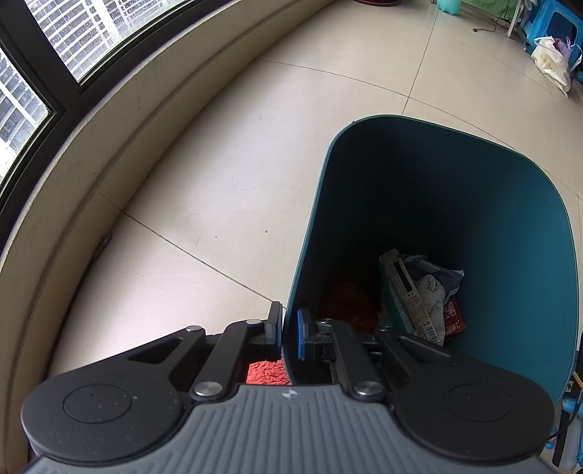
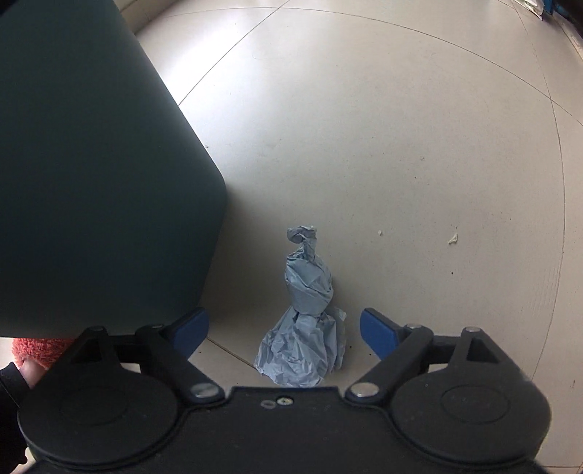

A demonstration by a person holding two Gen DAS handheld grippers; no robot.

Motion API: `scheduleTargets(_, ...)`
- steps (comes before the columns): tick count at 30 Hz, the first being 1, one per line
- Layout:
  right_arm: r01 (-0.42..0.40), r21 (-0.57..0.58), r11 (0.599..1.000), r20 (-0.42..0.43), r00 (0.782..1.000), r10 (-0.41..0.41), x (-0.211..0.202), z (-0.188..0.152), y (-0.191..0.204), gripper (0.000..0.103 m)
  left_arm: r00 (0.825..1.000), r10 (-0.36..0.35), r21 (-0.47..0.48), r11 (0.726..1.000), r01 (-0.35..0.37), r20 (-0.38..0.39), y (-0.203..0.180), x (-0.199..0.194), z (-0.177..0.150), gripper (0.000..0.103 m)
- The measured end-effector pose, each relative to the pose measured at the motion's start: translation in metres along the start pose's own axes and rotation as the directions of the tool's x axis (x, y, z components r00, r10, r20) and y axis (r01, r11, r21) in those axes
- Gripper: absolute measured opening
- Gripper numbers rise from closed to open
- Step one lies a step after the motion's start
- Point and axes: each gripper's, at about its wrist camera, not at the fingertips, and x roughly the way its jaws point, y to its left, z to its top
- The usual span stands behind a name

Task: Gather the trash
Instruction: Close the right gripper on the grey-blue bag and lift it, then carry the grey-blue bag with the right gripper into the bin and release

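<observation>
A dark teal trash bin [image 1: 510, 226] stands on the tiled floor, with my left gripper [image 1: 289, 333] shut on its near rim, one pad outside the wall and one inside. Inside the bin lie a printed carton [image 1: 408, 295], white crumpled paper [image 1: 433, 291] and red wrappers [image 1: 453, 321]. In the right wrist view the bin's outer wall [image 2: 91, 175] fills the left side. A crumpled, twisted blue-grey plastic bag [image 2: 306, 317] lies on the floor beside it. My right gripper [image 2: 284, 333] hangs open just above the bag, whose lower part sits between the blue pads [image 2: 377, 333] without touching them.
A curved wall base and dark-framed window [image 1: 54, 73] run along the left. A white bag [image 1: 550, 62] and blue furniture [image 1: 554, 22] stand at the far right. Small paper scraps [image 2: 452, 239] dot the floor. A red fuzzy slipper [image 2: 36, 352] shows under the bin.
</observation>
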Motion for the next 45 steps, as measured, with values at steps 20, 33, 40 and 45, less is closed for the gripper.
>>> scheduleTargets(20,0.042,0.014,0.999,-0.072,0.997,-0.041,0.044,0.000,-0.005,0.032,1.000,0.030,0.020,0.999,-0.030,0.005,-0.006,0.001,-0.001,0.008)
scheduleTargets(33,0.030,0.016,0.999,0.049,0.998,-0.031,-0.064,-0.015,0.005,0.024,1.000,0.016,0.006,1.000,-0.017,0.004,-0.004,0.001,0.000,0.008)
scheduleTargets(40,0.001,0.016,1.000,0.145,0.989,-0.004,-0.148,-0.025,0.017,0.024,1.000,0.013,-0.001,1.000,-0.013,0.003,-0.002,0.000,0.000,0.008)
scheduleTargets(45,-0.034,-0.030,0.999,0.213,0.976,0.040,-0.204,-0.024,0.039,0.024,1.000,0.005,-0.005,1.000,-0.005,0.001,0.000,0.000,0.001,0.008)
